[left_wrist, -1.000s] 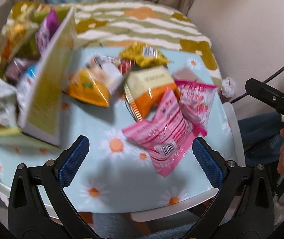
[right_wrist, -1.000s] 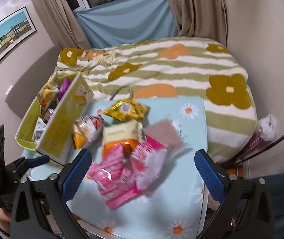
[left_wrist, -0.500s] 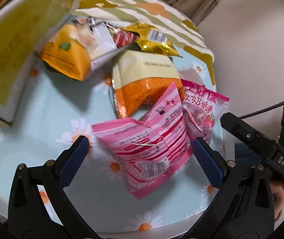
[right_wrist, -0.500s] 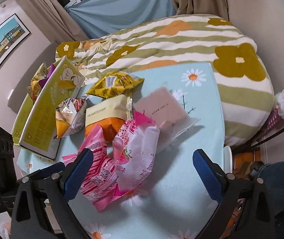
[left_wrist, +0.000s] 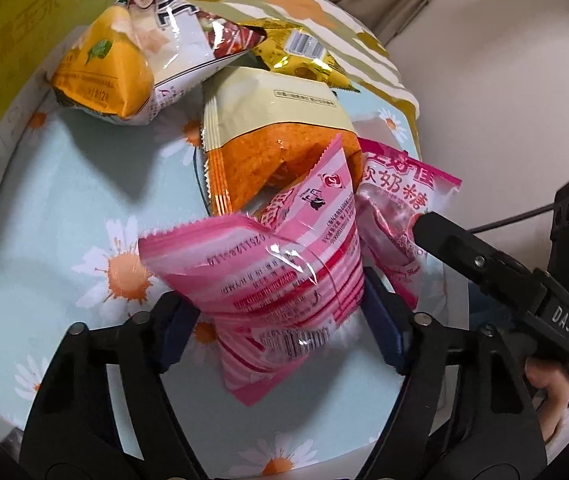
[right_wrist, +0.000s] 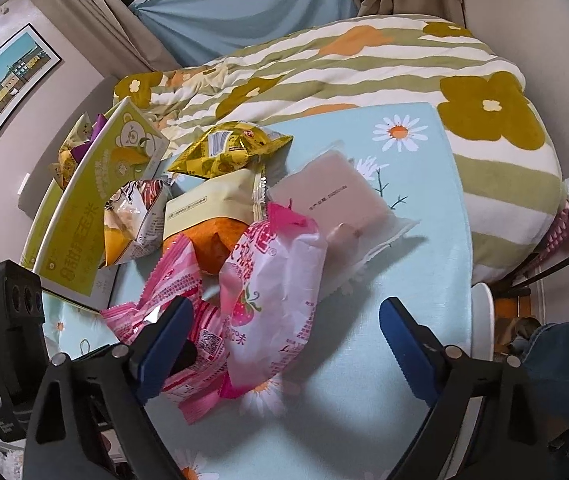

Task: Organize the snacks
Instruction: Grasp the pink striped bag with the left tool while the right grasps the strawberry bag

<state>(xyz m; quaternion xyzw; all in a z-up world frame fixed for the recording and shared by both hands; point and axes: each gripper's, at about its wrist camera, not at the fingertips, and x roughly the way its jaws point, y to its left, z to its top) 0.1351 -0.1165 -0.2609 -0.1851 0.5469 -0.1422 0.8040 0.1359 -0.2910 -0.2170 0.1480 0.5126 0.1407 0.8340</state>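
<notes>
A: How is the striped pink packet (left_wrist: pixel 284 276) held?
B: It is pinched by the closing left gripper (left_wrist: pixel 280 330), just beside the strawberry candy bag (right_wrist: pixel 280 284).
A: And the right gripper (right_wrist: pixel 284 344)?
B: Its jaws are closing around that bag; contact seemingly isn't made.

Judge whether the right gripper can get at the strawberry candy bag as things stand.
Probably yes: the strawberry candy bag lies between the closing jaws of the right gripper, nothing on top, though the striped pink packet crowds its left finger.
</notes>
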